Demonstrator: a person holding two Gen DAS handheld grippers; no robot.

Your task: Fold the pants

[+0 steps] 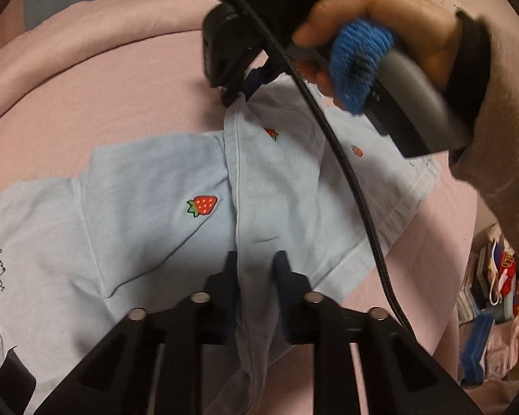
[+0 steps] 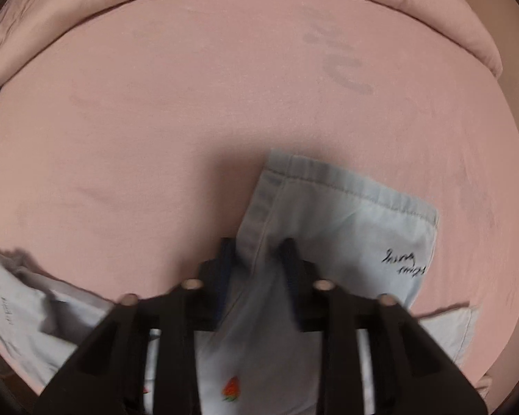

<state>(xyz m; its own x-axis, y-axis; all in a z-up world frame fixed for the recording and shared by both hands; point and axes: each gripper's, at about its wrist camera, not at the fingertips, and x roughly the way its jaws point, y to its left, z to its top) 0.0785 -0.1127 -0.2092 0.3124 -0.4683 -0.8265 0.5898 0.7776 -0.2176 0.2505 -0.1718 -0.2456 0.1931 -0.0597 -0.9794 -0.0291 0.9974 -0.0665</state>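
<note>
Light blue pants (image 1: 148,214) with red strawberry prints lie spread on a pink bed (image 1: 103,97). My left gripper (image 1: 256,263) is shut on a raised fold of the pants along a seam at the near side. My right gripper (image 1: 237,95), held by a hand, pinches the far end of the same fold. In the right wrist view my right gripper (image 2: 257,250) is shut on the pants (image 2: 346,228) near a hemmed leg end with black script, lifted off the bed (image 2: 190,103).
A rolled pink duvet (image 1: 86,27) runs along the bed's far edge. A black cable (image 1: 346,173) hangs from the right gripper across the pants. Books and bags (image 1: 494,304) are piled on the floor at the right.
</note>
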